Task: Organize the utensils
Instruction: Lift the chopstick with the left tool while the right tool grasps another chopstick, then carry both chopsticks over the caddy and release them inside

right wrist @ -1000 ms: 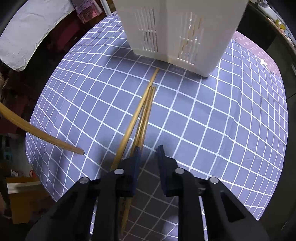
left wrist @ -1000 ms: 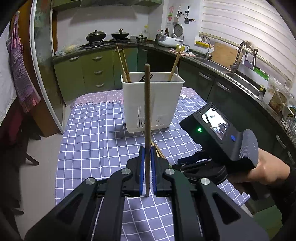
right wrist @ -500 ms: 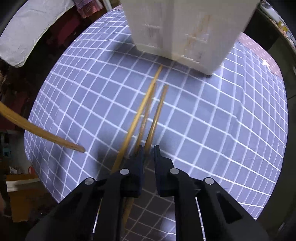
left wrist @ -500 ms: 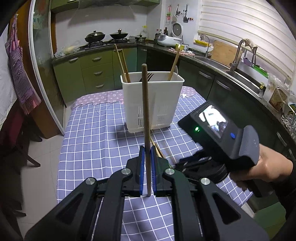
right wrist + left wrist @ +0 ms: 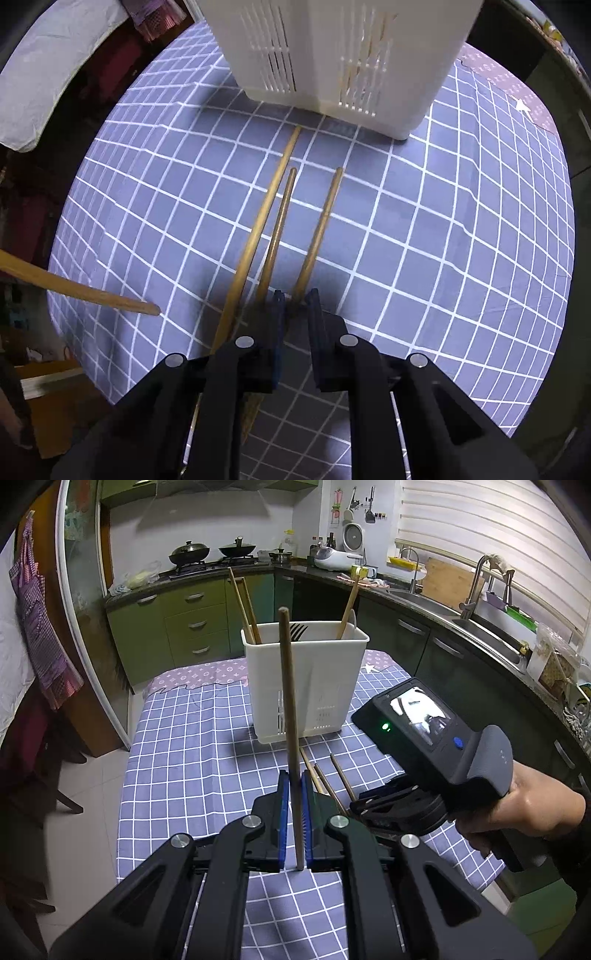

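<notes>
My left gripper (image 5: pixel 294 779) is shut on a brown wooden chopstick (image 5: pixel 287 701) that stands upright in front of the white utensil holder (image 5: pixel 306 686). My right gripper (image 5: pixel 295 304) points down at the checked tablecloth and is shut on the near end of a chopstick (image 5: pixel 321 221), which is angled away from the others. Two more chopsticks (image 5: pixel 258 229) lie side by side just left of it, pointing at the holder (image 5: pixel 332 55). The holder has a pair of chopsticks (image 5: pixel 242 602), a wooden-handled utensil (image 5: pixel 349 605) and a dark fork in it.
The table (image 5: pixel 192 757) has a blue checked cloth; its left edge drops to a tiled floor with a dark chair. Green cabinets, a stove and a sink (image 5: pixel 480 620) run behind and to the right. A person's hand (image 5: pixel 524 808) holds the right gripper's handle.
The right gripper's jaws have closed on the rightmost chopstick, and its far end has swung right, apart from the other two. The left gripper and its chopstick have stayed put.
</notes>
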`<move>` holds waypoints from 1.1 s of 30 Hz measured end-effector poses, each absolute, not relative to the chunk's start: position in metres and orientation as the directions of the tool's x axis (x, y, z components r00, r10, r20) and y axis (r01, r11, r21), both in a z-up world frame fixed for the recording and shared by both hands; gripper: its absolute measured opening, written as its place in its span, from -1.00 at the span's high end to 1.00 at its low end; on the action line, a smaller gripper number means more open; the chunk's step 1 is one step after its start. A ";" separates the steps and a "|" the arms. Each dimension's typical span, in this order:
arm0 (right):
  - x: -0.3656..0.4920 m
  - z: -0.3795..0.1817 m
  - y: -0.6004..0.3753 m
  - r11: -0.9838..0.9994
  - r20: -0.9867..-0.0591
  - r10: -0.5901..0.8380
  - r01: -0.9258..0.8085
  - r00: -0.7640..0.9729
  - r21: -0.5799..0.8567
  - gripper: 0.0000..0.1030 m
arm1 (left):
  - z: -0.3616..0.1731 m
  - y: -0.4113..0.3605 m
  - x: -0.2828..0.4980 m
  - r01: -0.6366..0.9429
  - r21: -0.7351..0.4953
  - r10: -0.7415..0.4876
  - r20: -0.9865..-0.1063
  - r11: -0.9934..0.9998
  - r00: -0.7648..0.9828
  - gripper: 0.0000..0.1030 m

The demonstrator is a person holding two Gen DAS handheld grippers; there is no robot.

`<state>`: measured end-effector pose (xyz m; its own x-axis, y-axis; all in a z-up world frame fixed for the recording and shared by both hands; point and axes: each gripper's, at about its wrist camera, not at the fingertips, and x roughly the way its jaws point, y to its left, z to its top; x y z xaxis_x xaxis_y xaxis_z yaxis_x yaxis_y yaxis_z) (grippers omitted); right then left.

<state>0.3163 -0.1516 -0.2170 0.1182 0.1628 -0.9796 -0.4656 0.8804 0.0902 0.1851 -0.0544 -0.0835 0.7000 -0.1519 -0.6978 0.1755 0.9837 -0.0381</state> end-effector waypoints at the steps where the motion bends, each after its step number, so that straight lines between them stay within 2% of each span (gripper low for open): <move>1: 0.315 -0.219 -0.147 0.881 -0.980 0.155 -0.466 0.126 0.079 0.78 | -0.083 -0.054 0.185 0.175 -0.040 -0.153 -0.698 0.984 0.699 0.87; 3: 0.313 -0.219 -0.146 0.881 -0.977 0.159 -0.466 0.139 0.078 0.86 | -0.083 -0.054 0.185 0.178 -0.041 -0.156 -0.698 0.983 0.699 0.87; 18: 0.278 -0.142 -0.189 0.858 -0.874 0.382 -0.466 0.301 0.215 0.87 | -0.084 -0.052 0.182 0.190 -0.048 -0.170 -0.693 0.981 0.700 0.87; 33: 0.243 -0.088 -0.220 0.838 -0.797 0.454 -0.495 0.399 0.229 0.87 | -0.080 -0.053 0.180 0.207 -0.044 -0.181 -0.678 0.977 0.713 0.87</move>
<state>0.2425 -0.2203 -0.0880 0.3986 0.4535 -0.7971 -0.4949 0.8382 0.2294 0.1802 -0.0528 -0.0803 0.7126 -0.1811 -0.6778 0.2068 0.9774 -0.0438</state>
